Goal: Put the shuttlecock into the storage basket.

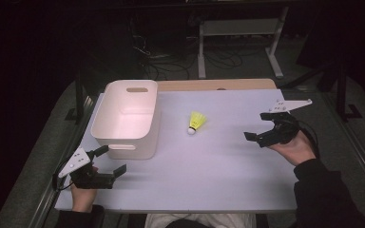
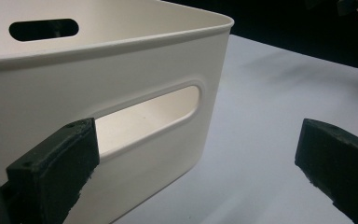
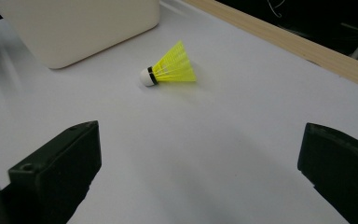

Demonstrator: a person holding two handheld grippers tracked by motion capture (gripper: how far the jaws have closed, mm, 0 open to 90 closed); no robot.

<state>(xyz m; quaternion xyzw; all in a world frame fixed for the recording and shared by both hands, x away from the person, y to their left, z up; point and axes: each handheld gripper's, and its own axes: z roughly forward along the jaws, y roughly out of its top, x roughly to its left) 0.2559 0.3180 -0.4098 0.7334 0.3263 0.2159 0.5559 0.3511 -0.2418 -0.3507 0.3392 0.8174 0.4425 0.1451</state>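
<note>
A yellow shuttlecock (image 1: pixel 196 122) with a white cork tip lies on its side in the middle of the white table; in the right gripper view the shuttlecock (image 3: pixel 169 68) lies ahead of the jaws. A white plastic bin (image 1: pixel 127 116) with handle slots stands at the left, empty. My left gripper (image 1: pixel 111 160) hovers open just in front of the bin's near wall (image 2: pixel 121 93). Well to the right of the shuttlecock, my right gripper (image 1: pixel 259 126) is open and holds nothing.
The white table mat (image 1: pixel 218 171) has a wooden strip (image 1: pixel 218 84) along its far edge. Beyond it, on the dark floor, stand a metal frame (image 1: pixel 240 35) and cables.
</note>
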